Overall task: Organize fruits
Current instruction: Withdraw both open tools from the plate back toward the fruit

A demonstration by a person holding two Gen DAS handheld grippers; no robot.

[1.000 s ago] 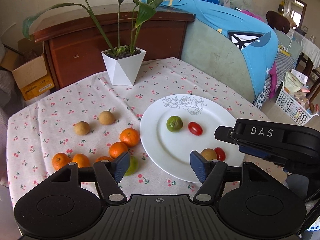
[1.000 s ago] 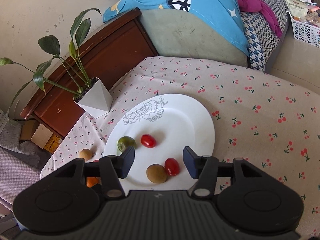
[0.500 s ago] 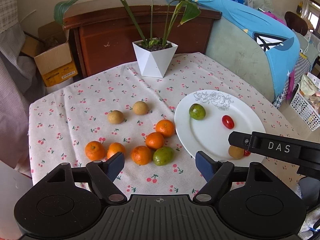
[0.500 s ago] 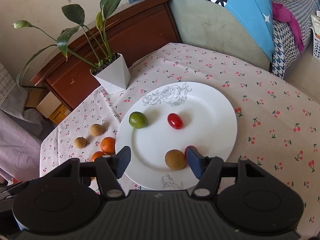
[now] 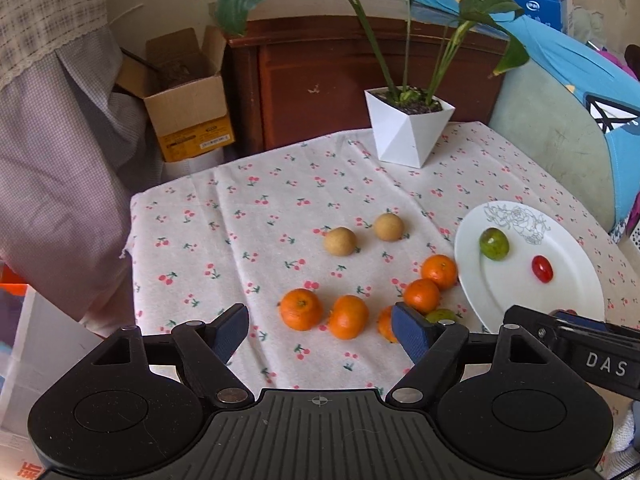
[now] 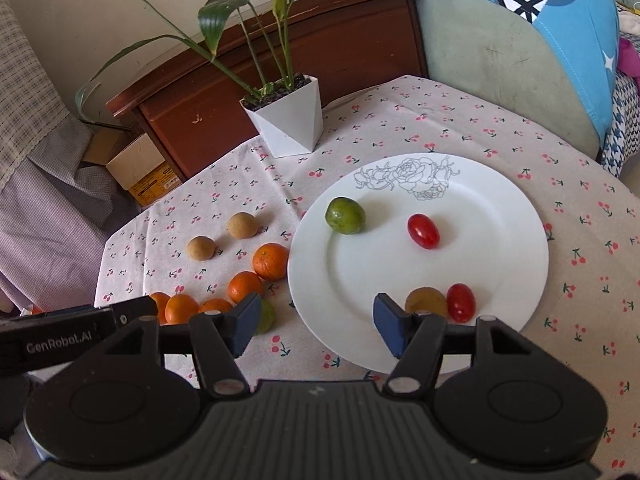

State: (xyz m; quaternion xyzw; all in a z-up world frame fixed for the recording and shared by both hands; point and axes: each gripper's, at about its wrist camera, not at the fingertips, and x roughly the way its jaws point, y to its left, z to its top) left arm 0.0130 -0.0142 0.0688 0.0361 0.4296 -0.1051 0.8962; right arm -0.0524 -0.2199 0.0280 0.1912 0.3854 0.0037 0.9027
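Both sets of fingers are standing spread and empty; we are swinging the left gripper [image 5: 320,332], freshly widened, from the round white plate [image 5: 472,292] toward small orange mandarins [image 5: 301,309] at its twelve o'clock, likely next.

Soft daylight, even and fairly bright. Short faint shadows under the fruit. Mild sheen on the white plate [image 6: 516,216], no harsh glare. Strong fisheye bending with dark vignette at corners. Centre sharp; edges slightly soft.
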